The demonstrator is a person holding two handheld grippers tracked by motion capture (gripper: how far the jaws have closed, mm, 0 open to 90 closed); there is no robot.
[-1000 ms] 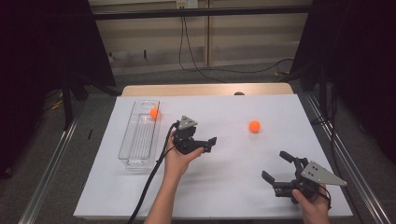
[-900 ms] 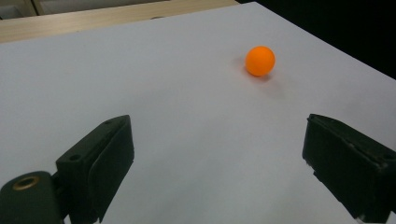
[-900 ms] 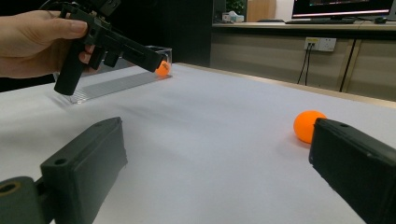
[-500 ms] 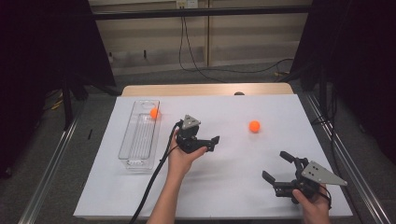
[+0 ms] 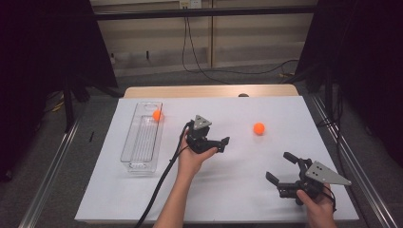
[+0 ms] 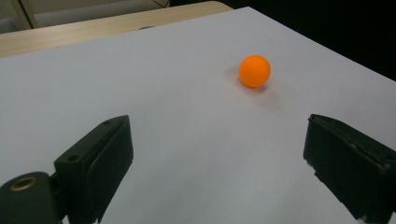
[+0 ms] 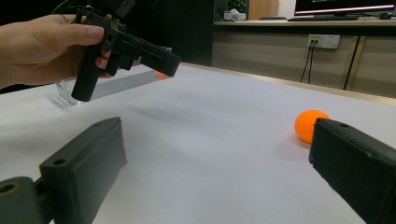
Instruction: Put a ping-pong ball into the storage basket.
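Left tool [image 5: 222,144] has crept right vs a sec ago, jaws wide w/ nothing between, now lined up on the orange ball [image 5: 258,128] loose on the tabletop [image 5: 237,175], other ball [image 5: 157,115] sits in the clear tray [image 5: 138,164], right tool [image 5: 280,170] parked released, so grab's next imo.

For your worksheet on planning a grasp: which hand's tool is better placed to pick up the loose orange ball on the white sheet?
Probably left. The left tool is open, aimed at the orange ball and nearer it. The right tool sits farther back, with the ball off to one side of its jaws.
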